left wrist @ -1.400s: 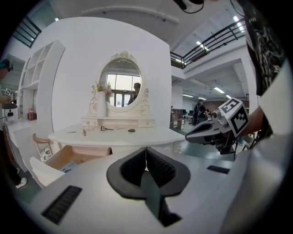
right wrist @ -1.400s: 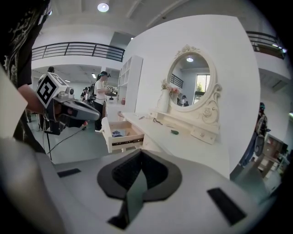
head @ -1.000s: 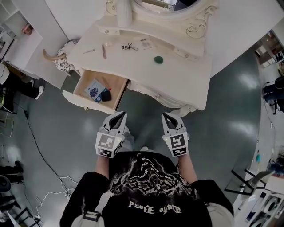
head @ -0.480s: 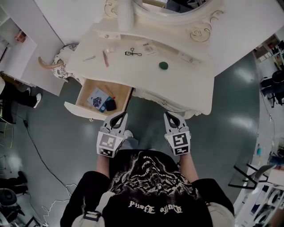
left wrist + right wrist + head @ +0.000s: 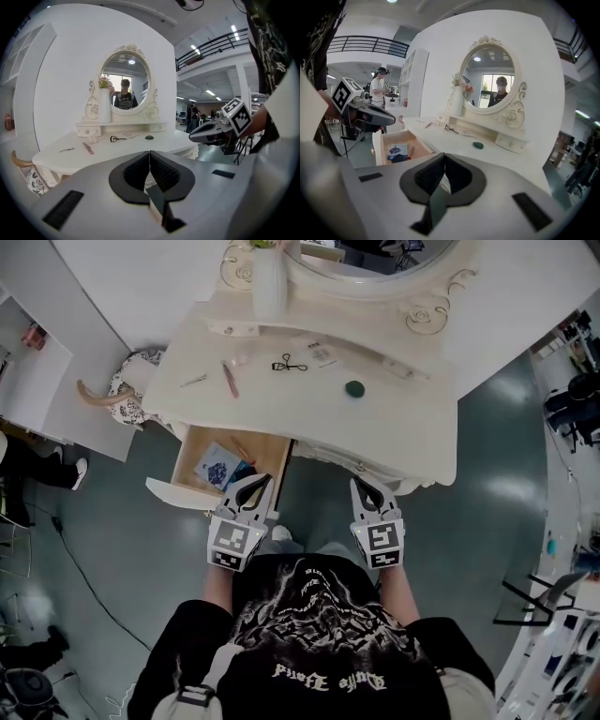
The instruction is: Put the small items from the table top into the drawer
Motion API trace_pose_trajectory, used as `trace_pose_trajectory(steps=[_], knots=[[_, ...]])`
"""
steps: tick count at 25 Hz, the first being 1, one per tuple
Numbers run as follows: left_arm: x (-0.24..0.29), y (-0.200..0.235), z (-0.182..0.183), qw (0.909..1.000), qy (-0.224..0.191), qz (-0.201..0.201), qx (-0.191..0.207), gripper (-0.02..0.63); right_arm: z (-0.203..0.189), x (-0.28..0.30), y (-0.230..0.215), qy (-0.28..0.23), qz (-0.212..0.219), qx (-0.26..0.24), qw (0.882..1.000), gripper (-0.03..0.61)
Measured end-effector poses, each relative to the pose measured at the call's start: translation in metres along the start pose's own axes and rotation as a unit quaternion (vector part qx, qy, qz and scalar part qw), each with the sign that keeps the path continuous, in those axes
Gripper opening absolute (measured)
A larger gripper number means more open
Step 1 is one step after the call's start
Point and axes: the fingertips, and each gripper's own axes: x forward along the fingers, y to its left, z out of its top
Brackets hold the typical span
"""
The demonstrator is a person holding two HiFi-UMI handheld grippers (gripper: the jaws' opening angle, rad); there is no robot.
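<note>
On the white dressing table (image 5: 403, 427) lie tweezers (image 5: 194, 381), a pink stick (image 5: 230, 380), an eyelash curler (image 5: 289, 364), a small packet (image 5: 322, 353) and a green round item (image 5: 353, 388). Its left drawer (image 5: 274, 448) stands open and holds a blue card (image 5: 217, 468), a dark item (image 5: 240, 474) and a thin stick. My left gripper (image 5: 253, 486) is shut and empty, just in front of the drawer. My right gripper (image 5: 362, 487) is shut and empty, below the table's front edge. The curler (image 5: 118, 138) and green item (image 5: 478, 145) lie well beyond both jaws.
A white vase (image 5: 270, 282) and an oval mirror (image 5: 375, 254) stand at the table's back. A chair with a floral cushion (image 5: 122, 390) sits left of the table. White shelving (image 5: 28, 352) lines the left side. Dark cables (image 5: 75, 549) run over the grey floor.
The table and drawer have come closer in the head view. Both grippers stay shut, side by side, now nearer the drawer's front.
</note>
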Motion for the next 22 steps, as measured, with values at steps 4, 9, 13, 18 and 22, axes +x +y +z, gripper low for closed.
trace_pose_trajectory(steps=[4,9,13,18,22], knots=[[0.0,0.01,-0.002,1.0,0.002,-0.004,-0.005,0.017,0.001,0.005,0.007,0.004,-0.004,0.006,1.0,0.011],[-0.002,0.008,-0.006,0.9999,0.003,-0.014,-0.007,0.017,0.001,0.004,0.01,0.01,-0.011,0.007,1.0,0.011],[-0.002,0.006,-0.002,0.9999,0.002,-0.016,-0.006,0.017,0.004,0.002,0.009,0.005,-0.012,0.012,1.0,0.011],[-0.001,0.008,0.002,0.9999,-0.005,-0.009,-0.009,0.017,0.008,0.005,0.001,0.0,-0.011,0.013,1.0,0.011],[0.004,0.012,0.002,0.9999,-0.007,0.001,-0.01,0.017,0.011,0.013,-0.009,-0.002,-0.007,0.013,1.0,0.011]])
